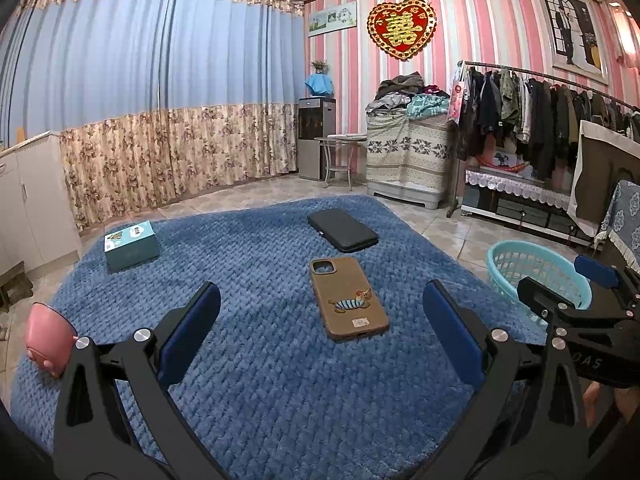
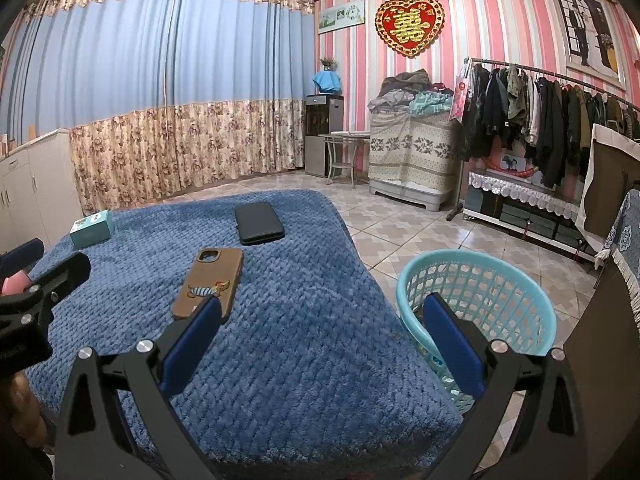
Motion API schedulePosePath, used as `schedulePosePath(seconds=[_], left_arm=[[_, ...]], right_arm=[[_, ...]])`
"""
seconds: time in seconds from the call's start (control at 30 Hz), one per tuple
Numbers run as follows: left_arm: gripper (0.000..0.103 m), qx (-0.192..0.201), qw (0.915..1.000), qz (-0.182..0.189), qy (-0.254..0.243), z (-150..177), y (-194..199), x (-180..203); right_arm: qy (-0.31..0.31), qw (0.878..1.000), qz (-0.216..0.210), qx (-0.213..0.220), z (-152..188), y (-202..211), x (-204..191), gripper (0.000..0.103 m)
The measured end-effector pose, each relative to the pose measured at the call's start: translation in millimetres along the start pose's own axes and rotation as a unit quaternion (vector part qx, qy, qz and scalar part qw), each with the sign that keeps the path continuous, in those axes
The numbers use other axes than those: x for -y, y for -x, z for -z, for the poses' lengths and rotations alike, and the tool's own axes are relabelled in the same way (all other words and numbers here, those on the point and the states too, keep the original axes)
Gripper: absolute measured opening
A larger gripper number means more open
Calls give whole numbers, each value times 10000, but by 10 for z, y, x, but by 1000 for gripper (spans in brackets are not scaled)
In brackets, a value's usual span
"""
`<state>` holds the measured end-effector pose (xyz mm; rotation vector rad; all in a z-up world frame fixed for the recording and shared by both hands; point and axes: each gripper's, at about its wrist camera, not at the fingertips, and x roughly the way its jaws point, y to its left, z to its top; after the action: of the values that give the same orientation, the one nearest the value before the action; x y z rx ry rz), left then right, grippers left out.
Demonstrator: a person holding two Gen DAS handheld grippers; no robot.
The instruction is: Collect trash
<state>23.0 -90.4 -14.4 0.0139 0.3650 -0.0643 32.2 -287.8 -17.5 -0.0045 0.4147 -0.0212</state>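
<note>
Two empty hand-held grippers [image 1: 320, 300] [image 2: 320, 312] spread wide, one phone case [image 1: 348, 298], one basket [image 2: 476, 300], one box [image 1: 131, 245]

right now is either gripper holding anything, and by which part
Nothing is held. The left gripper and the right gripper are both open with nothing between their pads, above the blue rug.

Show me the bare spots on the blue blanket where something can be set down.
Free: the near stretch of blue knitted blanket in front of the brown phone case, and between it and the teal cardboard box. Tighter: between the brown case and the black case.
</note>
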Motion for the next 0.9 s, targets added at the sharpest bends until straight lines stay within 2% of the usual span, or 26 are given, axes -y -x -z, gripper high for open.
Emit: schedulePosePath(seconds=[0.9], left_arm=[[98,18,10000,-18,-17,-1,9,-15]], right_arm=[[14,10000,-1,-13,10,-7,-7,98]])
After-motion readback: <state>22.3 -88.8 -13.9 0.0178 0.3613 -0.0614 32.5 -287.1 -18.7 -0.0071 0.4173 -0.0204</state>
